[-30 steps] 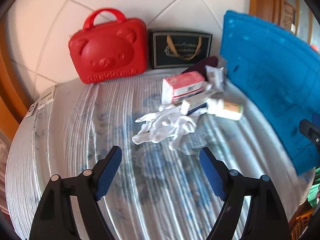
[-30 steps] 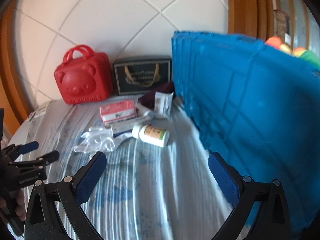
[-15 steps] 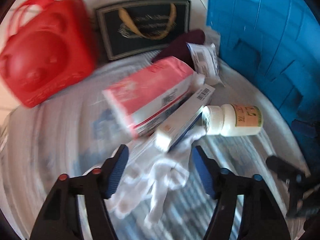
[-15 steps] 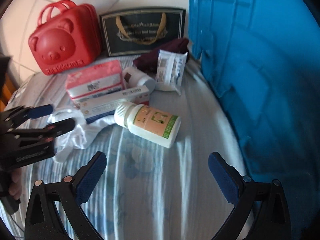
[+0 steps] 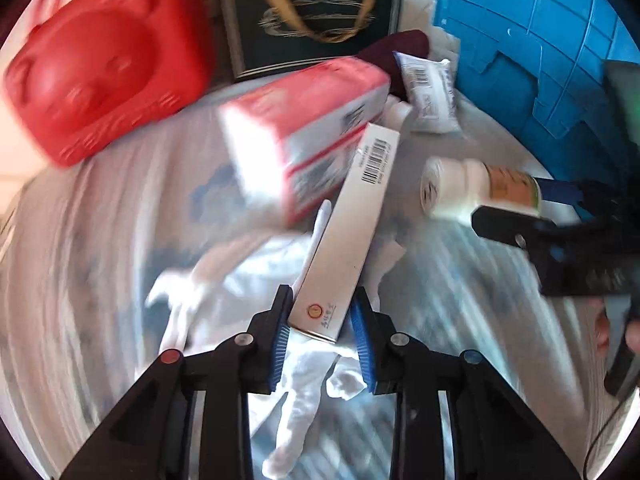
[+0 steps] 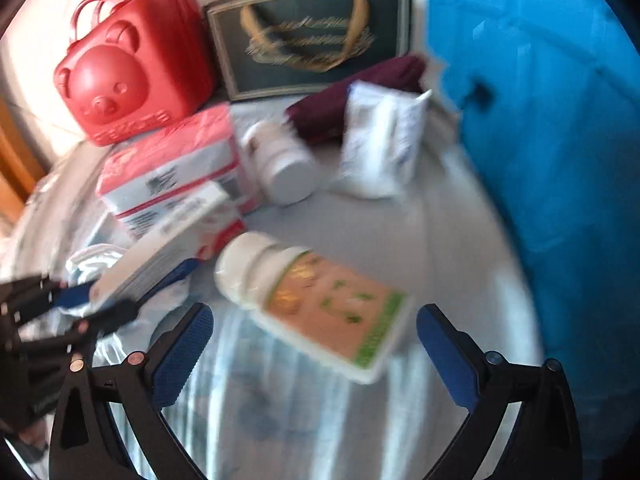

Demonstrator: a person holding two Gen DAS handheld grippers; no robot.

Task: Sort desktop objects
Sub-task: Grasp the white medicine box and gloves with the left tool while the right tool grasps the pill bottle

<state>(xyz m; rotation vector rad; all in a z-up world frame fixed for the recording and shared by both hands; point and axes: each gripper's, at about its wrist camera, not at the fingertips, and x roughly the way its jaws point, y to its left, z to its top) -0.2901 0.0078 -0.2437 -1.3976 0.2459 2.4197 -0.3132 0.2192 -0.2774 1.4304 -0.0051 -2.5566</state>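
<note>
our left gripper (image 5: 322,330) has just been closing on the near end of a long white carton (image 5: 348,224), and its blue pads now sit against both side faces of it, so we read it as gripped, though the blur leaves the contact a little uncertain. the carton is slim and rectangular, with a barcode on its far half and a small round orange mark and blue lettering at the near end. it lies slanted over a crumpled white glove (image 5: 224,300) on the pale striped cloth (image 5: 80,280), its far end against a pink-and-white box (image 5: 304,140). our right gripper (image 6: 314,354) stands wide with nothing between the pads, just near of a white bottle (image 6: 316,304) that lies on its side, cap to the left, with an orange and green label. a second white bottle (image 6: 280,168) lies farther back, beside a white packet (image 6: 380,144) and a dark maroon bundle (image 6: 360,92). at the far edge stand a red bear-faced case (image 6: 132,68) and a dark bag with gold handles (image 6: 308,36); a blue crate wall (image 6: 540,120) fills the right.
</note>
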